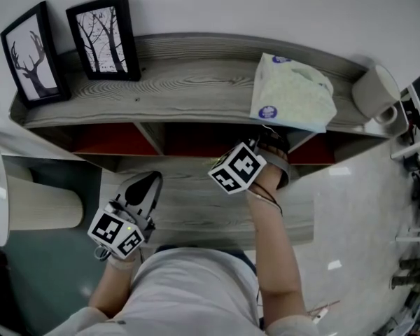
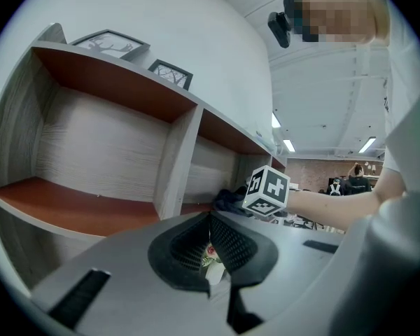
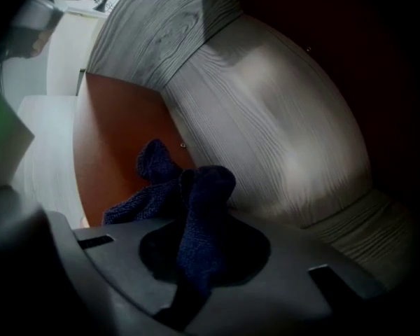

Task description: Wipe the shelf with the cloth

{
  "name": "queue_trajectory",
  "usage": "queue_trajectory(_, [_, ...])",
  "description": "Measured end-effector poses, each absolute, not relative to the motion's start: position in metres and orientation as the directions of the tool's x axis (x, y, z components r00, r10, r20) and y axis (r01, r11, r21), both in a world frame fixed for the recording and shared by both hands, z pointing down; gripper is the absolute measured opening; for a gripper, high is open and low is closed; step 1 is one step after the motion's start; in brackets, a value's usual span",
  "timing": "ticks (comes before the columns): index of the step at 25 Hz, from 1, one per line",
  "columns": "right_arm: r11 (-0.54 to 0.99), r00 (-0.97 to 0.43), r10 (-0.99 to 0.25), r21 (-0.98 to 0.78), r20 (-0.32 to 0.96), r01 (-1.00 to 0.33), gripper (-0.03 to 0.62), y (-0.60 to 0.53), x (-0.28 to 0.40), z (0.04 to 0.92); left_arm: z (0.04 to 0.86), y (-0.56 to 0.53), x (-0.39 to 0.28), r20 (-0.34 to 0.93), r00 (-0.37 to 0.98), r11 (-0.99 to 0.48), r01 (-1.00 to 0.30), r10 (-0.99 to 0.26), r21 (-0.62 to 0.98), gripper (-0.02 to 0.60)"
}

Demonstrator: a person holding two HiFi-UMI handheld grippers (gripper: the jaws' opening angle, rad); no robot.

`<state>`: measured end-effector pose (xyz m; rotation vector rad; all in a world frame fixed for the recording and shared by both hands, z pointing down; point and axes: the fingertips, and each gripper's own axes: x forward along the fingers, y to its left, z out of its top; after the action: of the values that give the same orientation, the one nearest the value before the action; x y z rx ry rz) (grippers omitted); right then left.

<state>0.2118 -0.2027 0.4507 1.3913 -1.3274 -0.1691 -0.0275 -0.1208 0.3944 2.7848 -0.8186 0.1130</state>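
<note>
Nearest, at about 7 o'clock in the head view, the left gripper (image 1: 150,180) hangs low beside the person's pale grey shirt (image 1: 196,292), in front of the grey wood-grain shelf unit (image 1: 196,75) and well apart from the work. Its own view shows its black ribbed jaws brought together, with only a small pale scrap showing in the slit between them; what that scrap is cannot be told. Further in, just right of centre, the right gripper (image 3: 199,247) reaches into the middle compartment of the shelf unit, under the top board. Its jaws are clamped on a fold of the dark blue knitted cloth (image 3: 196,201), whose loose end bunches beyond the tips against the orange-red inner panel (image 3: 108,145), with a grey wood-grain panel (image 3: 266,117) behind. The left gripper view catches the same cloth as a dark lump inside that compartment. Farthest, on the top board, two black-framed tree-and-antler prints (image 1: 103,37) lean on the white wall at 10 to 11 o'clock, a soft white-and-green tissue pack (image 1: 290,93) lies at 1 o'clock, and a pale beige mug (image 1: 374,93) sits at 2 o'clock.
</note>
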Motion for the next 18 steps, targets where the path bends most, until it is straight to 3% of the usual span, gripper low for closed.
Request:
queue_trajectory(6, [0.29, 0.287, -0.787, 0.737, 0.547, -0.61, 0.025, -0.224, 0.204, 0.446, 0.394, -0.119, -0.029, 0.151, 0.83, -0.808, -0.557, -0.537, 0.191, 0.015])
queue_trajectory(12, [0.327, 0.106, -0.838, 0.648, 0.535, -0.687, 0.025, -0.245, 0.16, 0.444, 0.398, -0.114, -0.045, 0.18, 0.795, -0.774, -0.606, -0.58, 0.184, 0.015])
queue_trajectory(18, [0.438, -0.034, -0.849, 0.666, 0.527, -0.604, 0.025, -0.255, 0.082, 0.445, 0.398, -0.109, -0.064, 0.19, 0.75, -0.729, -0.661, -0.633, 0.18, 0.015])
